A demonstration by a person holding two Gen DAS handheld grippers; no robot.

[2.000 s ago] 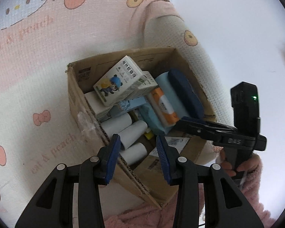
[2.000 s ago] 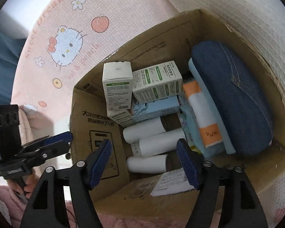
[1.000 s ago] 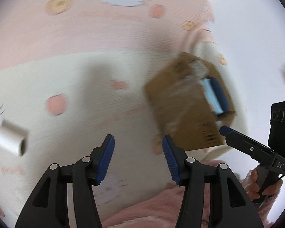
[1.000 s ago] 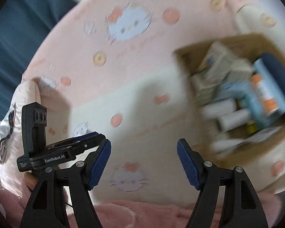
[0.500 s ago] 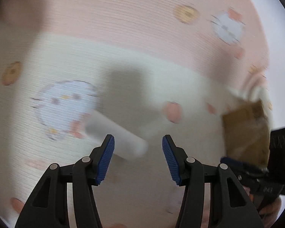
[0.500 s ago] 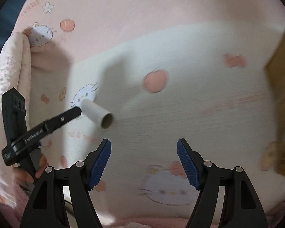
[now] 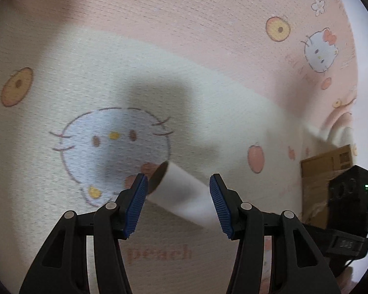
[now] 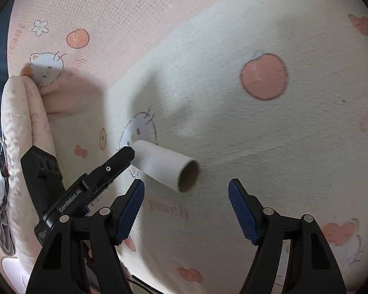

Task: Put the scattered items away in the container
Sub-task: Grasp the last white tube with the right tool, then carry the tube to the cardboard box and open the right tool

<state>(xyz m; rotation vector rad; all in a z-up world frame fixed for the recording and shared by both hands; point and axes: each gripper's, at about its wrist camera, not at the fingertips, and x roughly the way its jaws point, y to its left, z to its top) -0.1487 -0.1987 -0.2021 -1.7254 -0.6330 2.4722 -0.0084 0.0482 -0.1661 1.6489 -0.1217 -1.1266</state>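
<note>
A white paper roll with a brown cardboard core [image 7: 181, 191] lies on the Hello Kitty blanket. My left gripper [image 7: 177, 205] is open and its blue pads stand on either side of the roll without touching it. In the right wrist view the roll [image 8: 165, 165] lies ahead and left of centre, open end toward the camera, with the left gripper's fingers [image 8: 121, 159] at its far end. My right gripper [image 8: 186, 210] is open and empty, just short of the roll. The cardboard box [image 7: 327, 169] shows at the right edge of the left wrist view.
The pink and cream printed blanket [image 8: 257, 134] covers the whole surface. A folded pink quilt [image 8: 24, 122] lies at the left edge in the right wrist view. The right gripper's body [image 7: 348, 210] shows in front of the box in the left wrist view.
Both grippers swung away from the filled box to the lone roll. The left gripper has come down so the roll now lies between its open fingers. The right gripper has drawn closer to the roll.
</note>
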